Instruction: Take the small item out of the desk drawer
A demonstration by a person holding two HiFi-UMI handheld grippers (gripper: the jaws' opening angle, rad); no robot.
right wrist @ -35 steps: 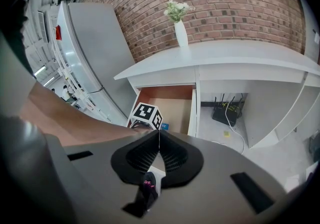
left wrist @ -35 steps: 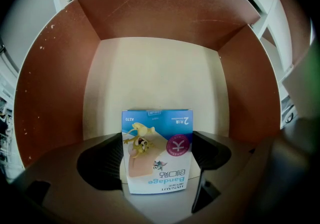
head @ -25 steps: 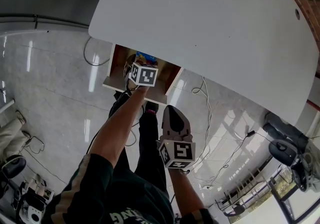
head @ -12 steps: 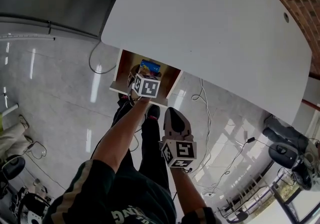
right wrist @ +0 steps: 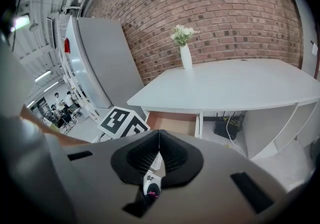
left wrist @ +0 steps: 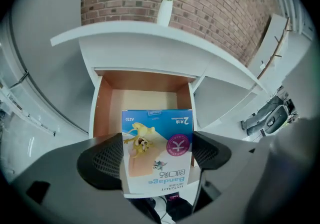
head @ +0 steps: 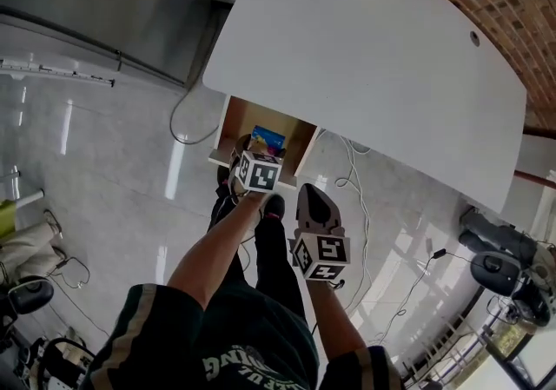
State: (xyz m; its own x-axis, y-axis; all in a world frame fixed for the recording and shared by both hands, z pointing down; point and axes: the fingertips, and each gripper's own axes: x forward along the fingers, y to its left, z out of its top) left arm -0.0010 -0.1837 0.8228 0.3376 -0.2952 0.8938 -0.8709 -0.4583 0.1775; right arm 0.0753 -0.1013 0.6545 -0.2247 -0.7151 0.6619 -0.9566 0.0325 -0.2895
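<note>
Under the white desk [head: 373, 67]: drawer [left wrist: 101, 106], open, wooden inside. Left gripper [left wrist: 156, 160]: jaws clamped on the two sides of a blue-and-white bandage box [left wrist: 158, 138], held over the drawer's front part. The head view gives the box only as a small coloured patch. The left gripper view shows its printed face, upside down. Right gripper [right wrist: 159, 154]: jaws pressed together with nothing between them, held clear of the drawer and nearer the person. The right gripper view adds the desk from the side, with a white vase [right wrist: 185, 54] of flowers against a brick wall [right wrist: 240, 13].
</note>
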